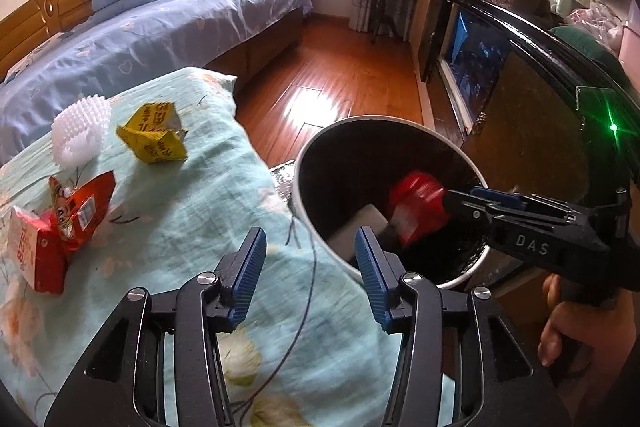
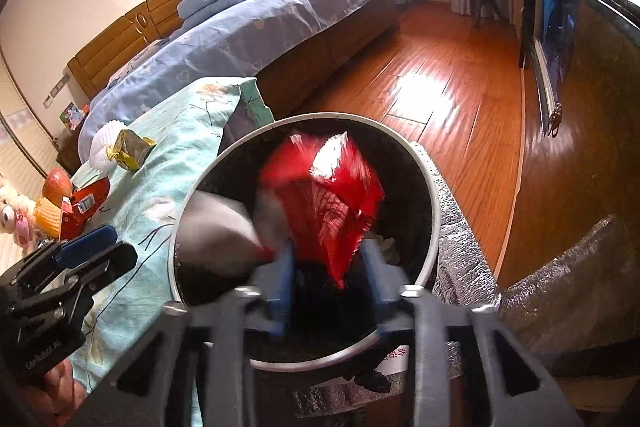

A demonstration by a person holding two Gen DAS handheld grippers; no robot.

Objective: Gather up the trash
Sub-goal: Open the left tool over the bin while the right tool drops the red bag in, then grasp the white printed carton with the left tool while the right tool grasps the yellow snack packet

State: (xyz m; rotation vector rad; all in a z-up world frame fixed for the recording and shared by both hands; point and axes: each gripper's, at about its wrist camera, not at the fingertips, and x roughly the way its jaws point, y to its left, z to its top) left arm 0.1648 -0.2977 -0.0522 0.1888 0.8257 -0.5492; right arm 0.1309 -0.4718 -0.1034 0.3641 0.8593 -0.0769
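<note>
- Red wrapper: crinkled, glossy foil with a white patch near its top, motion-blurred; it sits inside the bin, just ahead of the right gripper's fingers, its lower tip reaching down between them.
- Right gripper: blue pads parted and blurred; the wrapper is released, no pad pressing on it.
- White packet: pale and blurred, inside the bin, left of the right fingers.
- Bin: round, white rim, dark inside; it stands ahead and to the right of the left gripper's fingers.
- Left gripper: blue ribbed pads spread apart, nothing between them, poised over the quilt at the bin's edge.
- Yellow wrapper: crumpled, with dark print, on the quilt, ahead and left of the left fingers.
- White foam net: just beside the yellow wrapper, farther left.
- Orange-red packets: two, overlapping, far left of the left fingers.
- Quilt: pale green, flower print.
- A hand holds the right gripper's handle.
</note>
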